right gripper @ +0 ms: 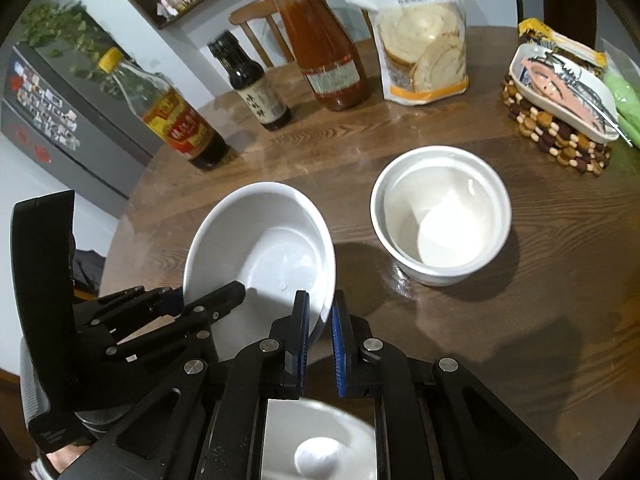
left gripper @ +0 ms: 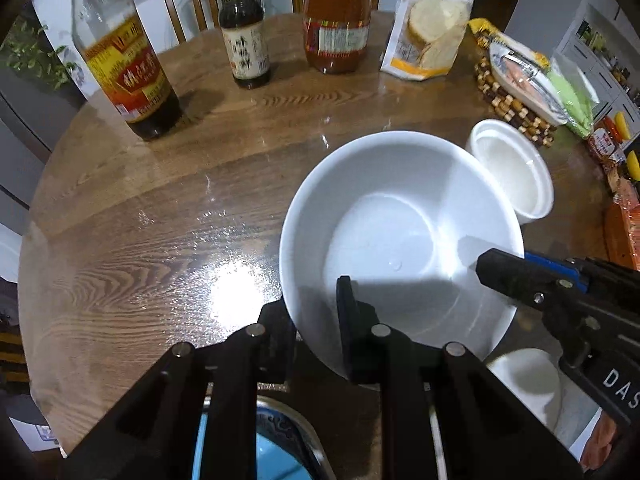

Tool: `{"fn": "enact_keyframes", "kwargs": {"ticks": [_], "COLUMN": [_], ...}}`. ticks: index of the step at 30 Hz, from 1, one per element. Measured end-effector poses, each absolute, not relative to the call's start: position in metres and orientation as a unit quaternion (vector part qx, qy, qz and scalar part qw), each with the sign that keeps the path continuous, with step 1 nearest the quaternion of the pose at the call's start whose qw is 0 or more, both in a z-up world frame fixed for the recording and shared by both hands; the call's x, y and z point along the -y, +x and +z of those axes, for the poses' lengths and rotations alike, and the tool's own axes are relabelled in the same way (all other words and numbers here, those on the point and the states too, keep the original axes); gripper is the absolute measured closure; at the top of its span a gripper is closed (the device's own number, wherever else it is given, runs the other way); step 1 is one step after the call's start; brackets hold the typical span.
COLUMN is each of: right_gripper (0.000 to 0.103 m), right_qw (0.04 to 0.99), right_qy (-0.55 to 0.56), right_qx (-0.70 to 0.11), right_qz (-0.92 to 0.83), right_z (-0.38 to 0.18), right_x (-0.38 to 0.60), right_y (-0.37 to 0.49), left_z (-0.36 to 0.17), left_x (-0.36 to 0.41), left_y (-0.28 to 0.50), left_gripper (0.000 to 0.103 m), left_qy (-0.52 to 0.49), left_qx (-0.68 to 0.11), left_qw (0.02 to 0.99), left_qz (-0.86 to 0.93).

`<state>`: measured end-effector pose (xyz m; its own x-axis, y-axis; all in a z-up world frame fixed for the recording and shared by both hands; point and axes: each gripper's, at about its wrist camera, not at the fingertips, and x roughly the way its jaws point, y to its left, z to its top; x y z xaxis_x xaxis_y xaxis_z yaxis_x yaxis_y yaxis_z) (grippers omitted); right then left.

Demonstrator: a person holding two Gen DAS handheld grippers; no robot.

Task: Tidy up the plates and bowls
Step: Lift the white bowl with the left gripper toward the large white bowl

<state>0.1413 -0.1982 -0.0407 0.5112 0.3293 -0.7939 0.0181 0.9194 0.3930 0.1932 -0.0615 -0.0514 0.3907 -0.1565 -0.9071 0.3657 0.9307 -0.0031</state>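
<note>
A large white bowl (left gripper: 400, 232) hangs tilted over the wooden table (left gripper: 160, 208), held from both sides. My left gripper (left gripper: 316, 320) is shut on the bowl's near rim, one finger inside and one outside. My right gripper (left gripper: 504, 266) comes in from the right and clamps the opposite rim. In the right wrist view its blue pads (right gripper: 339, 332) pinch the bowl (right gripper: 260, 248) at the right gripper (right gripper: 320, 304), and the left gripper (right gripper: 216, 300) grips the left rim. A small white ramekin (right gripper: 440, 216) stands beyond, also seen as the ramekin (left gripper: 512, 172). Another white bowl (right gripper: 324, 444) lies below my fingers.
Along the far side stand a vinegar bottle (left gripper: 120, 60), a dark sauce bottle (left gripper: 244, 40), a red sauce bottle (left gripper: 336, 20) and a flour bag (left gripper: 432, 24). A white dish on a beaded trivet (right gripper: 560, 100) sits at the right. A blue-rimmed dish (left gripper: 276, 448) lies beneath.
</note>
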Motion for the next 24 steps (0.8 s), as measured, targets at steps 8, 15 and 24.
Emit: {"fn": "enact_keyframes", "kwargs": {"ticks": [8,15,24], "right_gripper": [0.091,0.091,0.091], "right_qw": [0.867,0.877,0.885], "right_qy": [0.178,0.172,0.165], "right_qx": [-0.455,-0.437,-0.422], "right_qz": [0.099,0.103,0.111], "right_z": [-0.014,0.001,0.012], "right_x": [0.197,0.196,0.196], "right_y": [0.105,0.077,0.04], "left_z": [-0.021,-0.004,0.013], "left_x": [0.06,0.061,0.061], "left_y": [0.165,0.137,0.098], "left_gripper": [0.085,0.085,0.085], "left_qy": [0.095,0.098,0.097], "left_qx": [-0.484,-0.458,-0.436], "left_qw": [0.856,0.869,0.881], "left_qz": [-0.156,-0.159,-0.16]}}
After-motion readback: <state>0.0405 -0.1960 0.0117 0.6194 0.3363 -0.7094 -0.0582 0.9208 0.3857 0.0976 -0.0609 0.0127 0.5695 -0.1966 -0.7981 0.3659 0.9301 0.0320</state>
